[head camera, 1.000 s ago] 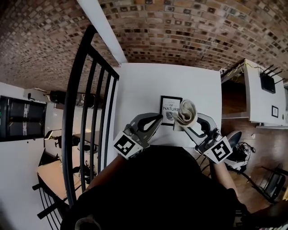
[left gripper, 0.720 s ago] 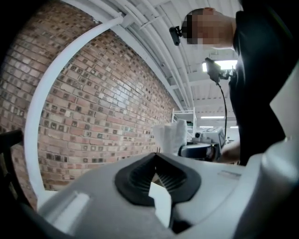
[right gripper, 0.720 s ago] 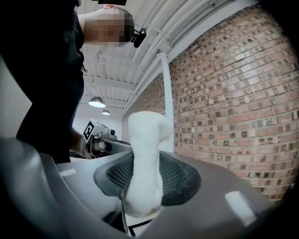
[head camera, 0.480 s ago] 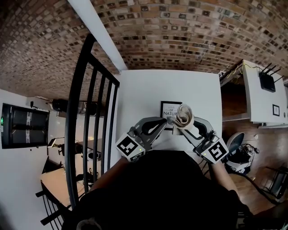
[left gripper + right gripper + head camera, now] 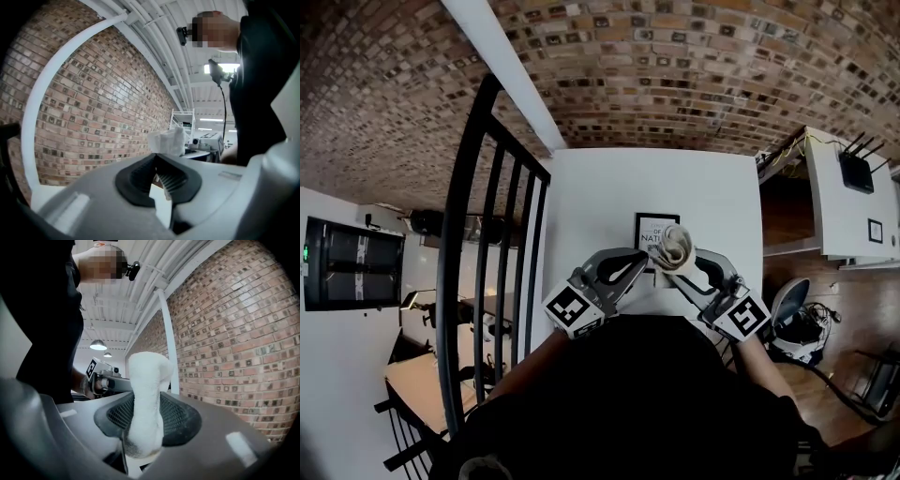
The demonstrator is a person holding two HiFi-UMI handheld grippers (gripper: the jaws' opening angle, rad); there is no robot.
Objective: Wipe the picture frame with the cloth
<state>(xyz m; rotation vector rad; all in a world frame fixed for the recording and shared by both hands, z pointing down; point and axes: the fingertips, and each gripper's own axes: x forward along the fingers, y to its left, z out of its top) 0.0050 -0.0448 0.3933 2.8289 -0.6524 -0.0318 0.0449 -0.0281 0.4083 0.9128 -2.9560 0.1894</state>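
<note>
Cloth [image 5: 675, 246] bunched in the right gripper [image 5: 684, 259] sits over the picture frame's [image 5: 649, 227] near right corner in the head view, seemingly ready to wipe; the left gripper [image 5: 636, 262] points at the frame's near edge, perhaps to steady it. Left gripper view: jaws closed together, empty. Right gripper view: jaws clamped around the cloth's middle.

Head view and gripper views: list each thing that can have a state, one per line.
picture frame: face up on the table, partly hidden by the cloth.
cloth: bunched, clamped.
right gripper: shut on the cloth.
left gripper: jaws together, at the frame's lower left.
</note>
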